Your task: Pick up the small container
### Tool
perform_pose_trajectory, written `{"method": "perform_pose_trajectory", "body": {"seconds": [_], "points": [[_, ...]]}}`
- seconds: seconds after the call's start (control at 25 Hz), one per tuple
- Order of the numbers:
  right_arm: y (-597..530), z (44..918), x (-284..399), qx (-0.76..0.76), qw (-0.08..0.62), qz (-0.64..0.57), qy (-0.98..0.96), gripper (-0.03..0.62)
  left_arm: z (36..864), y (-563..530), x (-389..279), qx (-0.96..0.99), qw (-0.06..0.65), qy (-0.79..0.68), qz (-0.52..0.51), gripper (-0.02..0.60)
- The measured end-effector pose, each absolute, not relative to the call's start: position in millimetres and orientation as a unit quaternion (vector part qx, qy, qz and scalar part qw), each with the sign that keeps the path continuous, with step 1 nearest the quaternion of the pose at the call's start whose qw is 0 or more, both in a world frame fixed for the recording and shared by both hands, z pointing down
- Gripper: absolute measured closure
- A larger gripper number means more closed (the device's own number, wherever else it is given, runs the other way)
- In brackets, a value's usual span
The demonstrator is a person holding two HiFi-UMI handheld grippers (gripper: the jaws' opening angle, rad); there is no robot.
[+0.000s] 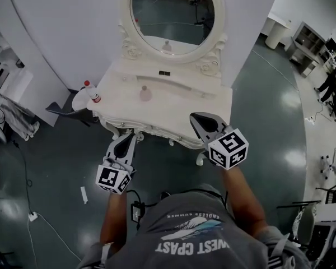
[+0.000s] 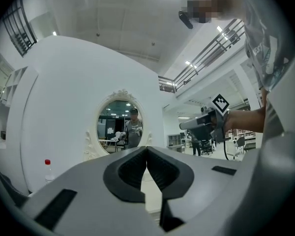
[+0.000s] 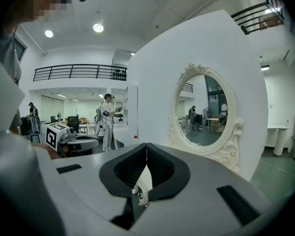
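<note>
The small container (image 1: 145,93), a pale pinkish squat bottle, stands upright near the middle of the white vanity table (image 1: 207,102). Both grippers hover short of the table's front edge, well apart from it. My left gripper (image 1: 129,135) is shut and empty, below and left of the container. My right gripper (image 1: 200,117) is also shut and empty, over the table's front right part. In the left gripper view the jaws (image 2: 147,148) meet with nothing between them; the same holds in the right gripper view (image 3: 146,145). The container is hidden in both gripper views.
An oval mirror (image 1: 171,15) in an ornate white frame rises behind the table. A clear bottle with a red cap (image 1: 93,94) stands on a small round side table at the left. Cables (image 1: 39,217) lie on the dark floor. People stand in the far background.
</note>
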State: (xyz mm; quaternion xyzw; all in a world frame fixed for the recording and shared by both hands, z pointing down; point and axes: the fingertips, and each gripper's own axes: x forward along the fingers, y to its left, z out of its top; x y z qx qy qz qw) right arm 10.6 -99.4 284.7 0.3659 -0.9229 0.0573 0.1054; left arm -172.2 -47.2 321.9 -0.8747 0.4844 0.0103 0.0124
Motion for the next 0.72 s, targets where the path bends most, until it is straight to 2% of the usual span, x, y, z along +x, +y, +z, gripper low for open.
{"method": "perform_pose_trajectory", "body": {"seconds": [0.72], "points": [[-203, 315, -72, 0.257, 0.119, 0.056, -0.957, 0.568, 349, -88, -257, -0.810, 0.002, 0.586, -0.025, 0.565]]}}
